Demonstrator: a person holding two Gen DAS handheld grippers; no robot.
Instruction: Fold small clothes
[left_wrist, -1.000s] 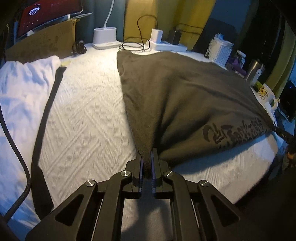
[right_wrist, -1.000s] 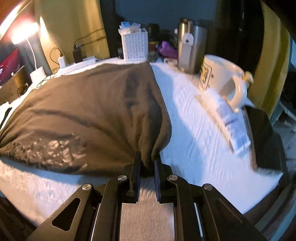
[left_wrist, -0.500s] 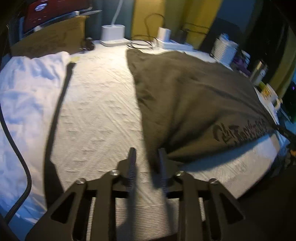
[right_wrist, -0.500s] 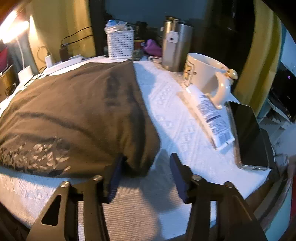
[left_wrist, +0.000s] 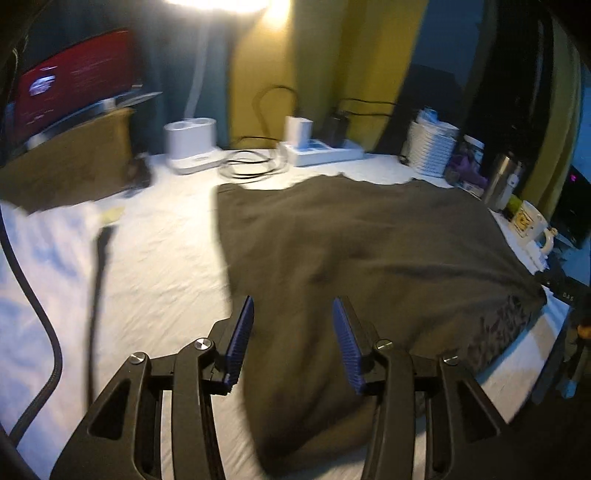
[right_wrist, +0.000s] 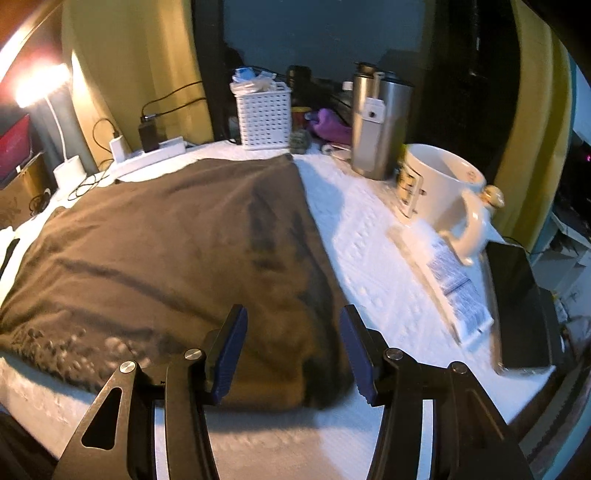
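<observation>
A dark olive garment (left_wrist: 362, 258) lies folded flat on the white textured cover (left_wrist: 166, 266), its printed lettering along the near right edge. My left gripper (left_wrist: 293, 332) is open and empty, raised just above the garment's near left corner. In the right wrist view the same garment (right_wrist: 166, 251) fills the left and middle, and my right gripper (right_wrist: 295, 343) is open and empty above its near right corner. Neither gripper touches the cloth.
A white cloth (left_wrist: 40, 280) and a black cable (left_wrist: 33, 295) lie at left. A white mug (right_wrist: 439, 192), steel tumbler (right_wrist: 376, 125), tube (right_wrist: 450, 280) and black phone (right_wrist: 517, 306) sit right of the garment. A white basket (right_wrist: 264, 114) and power strip (left_wrist: 321, 151) stand behind.
Both grippers held the garment's near corners one second ago. Both have opened, let go, and lifted up and back; the garment now lies flat.
</observation>
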